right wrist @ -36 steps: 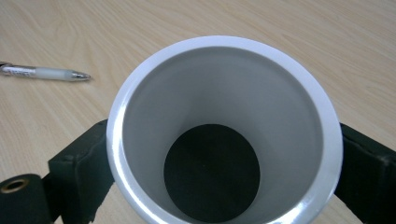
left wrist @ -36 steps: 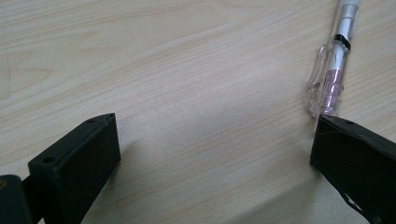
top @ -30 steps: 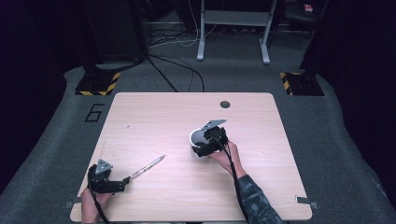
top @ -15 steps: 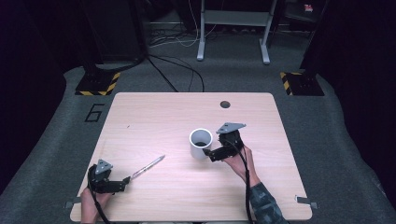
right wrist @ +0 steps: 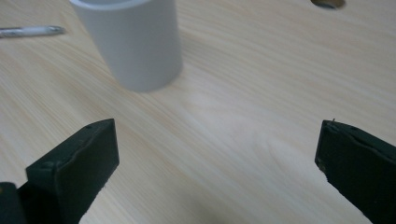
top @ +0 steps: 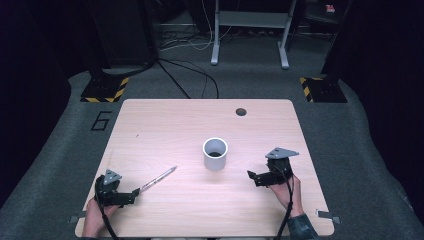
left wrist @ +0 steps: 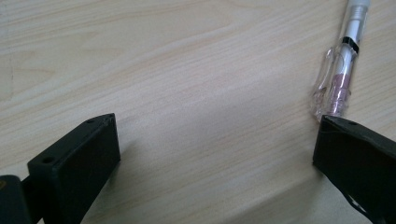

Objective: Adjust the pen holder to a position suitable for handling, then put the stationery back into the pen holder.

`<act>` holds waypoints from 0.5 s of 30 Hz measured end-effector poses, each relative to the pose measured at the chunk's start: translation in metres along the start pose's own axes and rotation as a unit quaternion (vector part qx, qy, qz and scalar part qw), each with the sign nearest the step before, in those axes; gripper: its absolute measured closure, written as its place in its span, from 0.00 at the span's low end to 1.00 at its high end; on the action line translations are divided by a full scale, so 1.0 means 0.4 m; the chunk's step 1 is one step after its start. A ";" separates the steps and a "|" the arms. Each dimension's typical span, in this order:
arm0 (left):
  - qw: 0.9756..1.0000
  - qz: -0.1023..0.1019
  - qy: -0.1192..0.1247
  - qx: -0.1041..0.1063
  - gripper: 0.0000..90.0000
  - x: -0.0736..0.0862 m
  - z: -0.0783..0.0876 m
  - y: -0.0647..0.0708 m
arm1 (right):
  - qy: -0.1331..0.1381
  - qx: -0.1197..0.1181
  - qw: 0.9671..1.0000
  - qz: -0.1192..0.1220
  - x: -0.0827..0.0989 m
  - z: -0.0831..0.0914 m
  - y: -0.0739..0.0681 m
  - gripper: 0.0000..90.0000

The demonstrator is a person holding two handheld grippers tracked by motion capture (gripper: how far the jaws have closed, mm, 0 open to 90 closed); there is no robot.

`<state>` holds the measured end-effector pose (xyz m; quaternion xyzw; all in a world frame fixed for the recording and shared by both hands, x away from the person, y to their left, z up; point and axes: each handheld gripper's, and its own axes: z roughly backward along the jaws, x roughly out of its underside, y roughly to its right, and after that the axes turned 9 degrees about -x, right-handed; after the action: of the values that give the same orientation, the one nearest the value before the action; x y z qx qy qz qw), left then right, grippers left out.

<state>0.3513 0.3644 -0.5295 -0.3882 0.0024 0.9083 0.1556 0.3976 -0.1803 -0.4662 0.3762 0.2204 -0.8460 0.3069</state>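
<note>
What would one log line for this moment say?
left gripper: open, beside pen | right gripper: open, apart from cup | cup: upright

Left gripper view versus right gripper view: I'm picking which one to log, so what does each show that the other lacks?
The left gripper view alone shows the pen's clear clipped end beside the left hand-held gripper's right jaw. The right gripper view alone shows the white cup standing upright and a hole in the table. Both show the wooden table, open black jaws and the pen.
</note>
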 end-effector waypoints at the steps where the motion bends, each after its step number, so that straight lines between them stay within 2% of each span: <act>1: 1.000 -0.003 -0.013 0.003 0.01 -0.006 0.005 -0.003 | -0.003 0.005 1.000 -0.004 0.013 0.005 0.008 0.00; 2: 1.000 -0.008 -0.010 0.004 0.03 -0.007 0.005 -0.005 | -0.003 0.013 1.000 -0.016 0.035 0.012 0.017 0.00; 4: 1.000 0.001 -0.007 0.022 0.02 -0.019 0.017 -0.013 | -0.008 0.023 0.999 -0.023 0.065 0.022 0.030 0.00; 6: 1.000 0.000 0.003 0.022 0.02 -0.034 0.030 -0.016 | -0.011 0.036 0.999 -0.032 0.100 0.030 0.043 0.00; 9: 1.000 -0.007 0.006 0.027 0.01 -0.063 0.050 -0.017 | -0.023 0.049 0.998 -0.043 0.137 0.035 0.054 0.00; 12: 0.999 -0.021 0.004 0.032 0.01 -0.091 0.065 -0.012 | -0.030 0.054 0.997 -0.055 0.167 0.034 0.062 0.00; 13: 0.999 -0.032 0.000 0.033 0.01 -0.101 0.069 -0.011 | -0.037 0.056 0.996 -0.053 0.175 0.034 0.065 0.00; 15: 0.998 -0.042 -0.002 0.035 0.02 -0.119 0.075 -0.004 | -0.032 0.057 0.996 -0.055 0.188 0.032 0.071 0.00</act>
<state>0.3618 0.3563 -0.4747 -0.3799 0.0181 0.9014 0.2071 0.3710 -0.2348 -0.5204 0.3530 0.1820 -0.8846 0.2443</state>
